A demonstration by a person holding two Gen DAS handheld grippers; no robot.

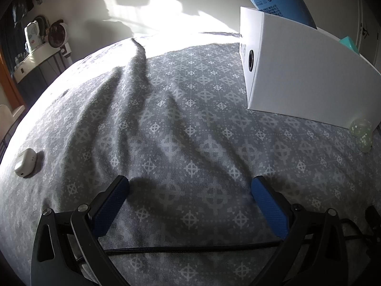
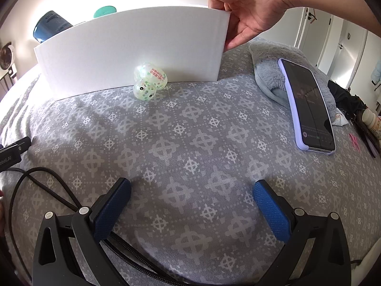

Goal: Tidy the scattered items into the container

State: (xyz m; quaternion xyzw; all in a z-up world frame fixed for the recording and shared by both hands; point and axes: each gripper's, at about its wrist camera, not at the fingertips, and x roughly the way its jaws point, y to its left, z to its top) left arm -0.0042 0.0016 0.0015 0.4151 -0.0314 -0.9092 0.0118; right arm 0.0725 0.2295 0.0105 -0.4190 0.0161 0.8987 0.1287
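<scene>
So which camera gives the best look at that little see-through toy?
The right wrist view: the toy sits mid-frame against the white box, eyes and dots clear. The left wrist view catches it only small and blurred at the right edge.

Our right gripper (image 2: 191, 190) hangs with jaws spread over the grey patterned bedspread (image 2: 190, 143). Far ahead, a bare hand (image 2: 247, 12) pinches the white cardboard box (image 2: 133, 47), a translucent green-dotted plastic toy (image 2: 148, 81) touching its near wall. A lilac-cased smartphone (image 2: 307, 104) lies right.
</scene>
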